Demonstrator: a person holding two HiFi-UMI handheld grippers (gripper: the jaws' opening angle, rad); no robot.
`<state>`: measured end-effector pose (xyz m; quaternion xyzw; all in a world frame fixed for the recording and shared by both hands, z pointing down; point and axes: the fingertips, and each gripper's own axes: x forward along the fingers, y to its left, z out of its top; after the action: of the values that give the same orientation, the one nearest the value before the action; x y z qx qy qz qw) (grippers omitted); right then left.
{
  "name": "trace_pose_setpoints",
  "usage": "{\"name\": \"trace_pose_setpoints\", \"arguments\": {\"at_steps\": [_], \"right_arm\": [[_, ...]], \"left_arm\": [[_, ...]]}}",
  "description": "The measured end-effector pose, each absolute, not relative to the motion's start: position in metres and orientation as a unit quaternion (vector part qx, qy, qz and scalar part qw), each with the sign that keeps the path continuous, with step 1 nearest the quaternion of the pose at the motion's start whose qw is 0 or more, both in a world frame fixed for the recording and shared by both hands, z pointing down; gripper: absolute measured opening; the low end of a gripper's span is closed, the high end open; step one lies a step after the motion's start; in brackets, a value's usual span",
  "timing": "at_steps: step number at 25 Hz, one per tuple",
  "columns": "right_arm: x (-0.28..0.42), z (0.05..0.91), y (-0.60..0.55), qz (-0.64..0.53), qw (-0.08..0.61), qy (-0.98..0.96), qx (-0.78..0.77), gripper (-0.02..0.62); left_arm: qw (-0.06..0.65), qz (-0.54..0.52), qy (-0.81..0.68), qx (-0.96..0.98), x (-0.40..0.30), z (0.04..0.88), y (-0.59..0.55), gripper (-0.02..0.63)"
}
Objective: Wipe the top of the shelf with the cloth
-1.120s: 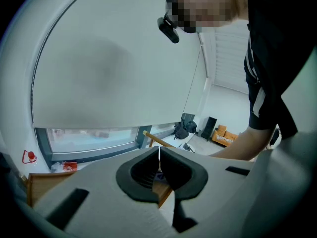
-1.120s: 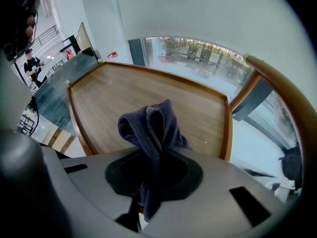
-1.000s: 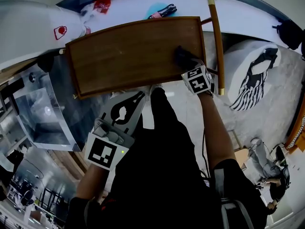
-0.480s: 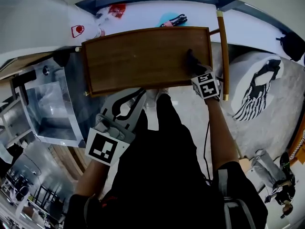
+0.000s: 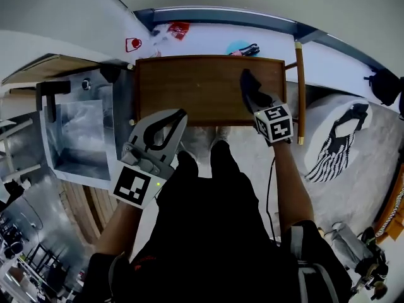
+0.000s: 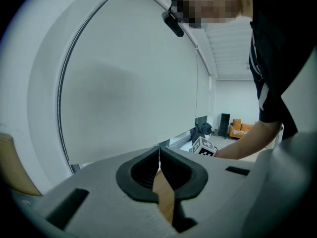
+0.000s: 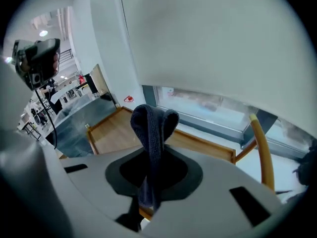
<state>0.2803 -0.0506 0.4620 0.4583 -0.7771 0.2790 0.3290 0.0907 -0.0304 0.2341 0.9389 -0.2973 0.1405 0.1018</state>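
Observation:
The brown wooden shelf top (image 5: 202, 90) lies ahead of me, and its right part shows as the shelf top (image 7: 116, 133) in the right gripper view. My right gripper (image 5: 255, 100) is over its right end, shut on a dark grey cloth (image 5: 248, 84). In the right gripper view the cloth (image 7: 151, 128) sticks up, folded, from between the jaws of my right gripper (image 7: 151, 170). I cannot tell whether the cloth touches the wood. My left gripper (image 5: 178, 115) hangs just in front of the shelf's near edge; my left gripper (image 6: 159, 157) is shut with nothing in it.
A steel sink unit (image 5: 79, 131) stands left of the shelf. A wooden pole (image 5: 300, 87) runs along its right side, and a white cushion with a black pattern (image 5: 341, 131) lies beyond. A teal item with a black cable (image 5: 243, 48) and a red packet (image 5: 177, 28) lie on the ledge behind.
The head view has swung, so the shelf sits further right and looks smaller. The right gripper with the cloth stays near the shelf's right end. The left gripper has risen toward the front edge.

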Motion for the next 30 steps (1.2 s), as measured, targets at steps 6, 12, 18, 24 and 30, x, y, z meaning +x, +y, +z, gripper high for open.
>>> {"name": "trace_pose_setpoints", "arguments": {"at_steps": [6,12,18,24,30], "right_arm": [[0.242,0.408,-0.057,0.245,0.302,-0.804,0.450,0.048],[0.207,0.351,-0.061,0.216,0.255,-0.827,0.451,0.048],[0.178,0.293,-0.059,0.176,0.218,-0.847,0.452,0.048],[0.150,0.236,-0.055,0.146,0.172,-0.865,0.449,0.048],[0.122,0.190,-0.048,0.117,0.139,-0.881,0.437,0.048]], "left_arm": [[0.078,0.118,-0.322,0.936,0.061,0.207,-0.028,0.025],[0.046,0.101,-0.336,0.935,0.035,0.175,-0.022,0.025],[0.023,0.085,-0.343,0.935,0.015,0.152,-0.017,0.025],[0.005,0.069,-0.347,0.935,-0.002,0.131,-0.012,0.025],[-0.005,0.055,-0.353,0.934,-0.016,0.120,-0.014,0.025]]}}
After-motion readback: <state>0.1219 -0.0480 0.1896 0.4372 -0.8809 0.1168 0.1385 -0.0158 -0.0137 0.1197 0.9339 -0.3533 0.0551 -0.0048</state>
